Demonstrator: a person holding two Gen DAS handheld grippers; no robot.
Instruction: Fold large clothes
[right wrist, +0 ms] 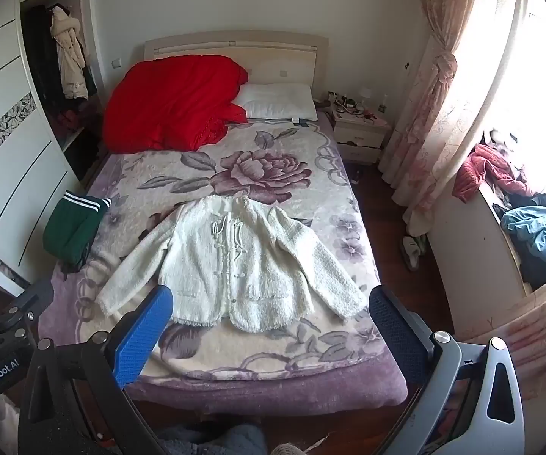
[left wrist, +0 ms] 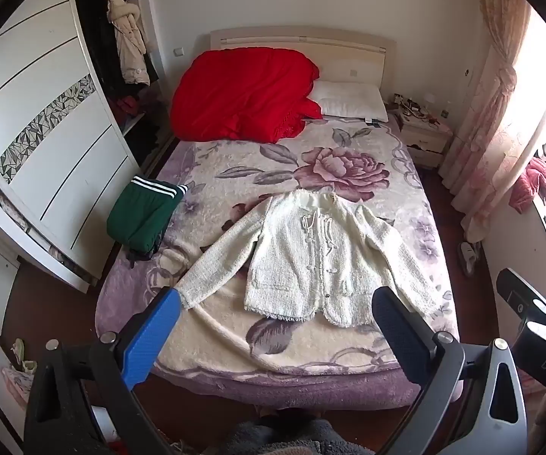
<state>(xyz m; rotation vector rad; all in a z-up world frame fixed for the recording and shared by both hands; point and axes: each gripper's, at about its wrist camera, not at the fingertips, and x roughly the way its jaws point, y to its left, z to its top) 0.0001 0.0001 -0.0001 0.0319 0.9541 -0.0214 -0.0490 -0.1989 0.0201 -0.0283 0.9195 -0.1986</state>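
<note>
A white fuzzy cardigan (left wrist: 311, 258) lies spread flat, front up, sleeves out, on the near half of the bed (left wrist: 212, 345); it also shows in the right wrist view (right wrist: 231, 265). My left gripper (left wrist: 276, 303) is open and empty, held above the bed's foot, short of the cardigan's hem. My right gripper (right wrist: 271, 301) is open and empty, also above the foot of the bed; part of it shows at the right of the left wrist view (left wrist: 531, 314). A folded green garment with white stripes (left wrist: 142, 214) sits at the bed's left edge.
A red quilt (left wrist: 242, 94) and a white pillow (left wrist: 350, 104) lie at the head of the bed. A white wardrobe (left wrist: 41, 144) stands on the left, a nightstand (left wrist: 426, 134) and curtains (left wrist: 496, 113) on the right. Clothes are piled on the window ledge (right wrist: 531, 227).
</note>
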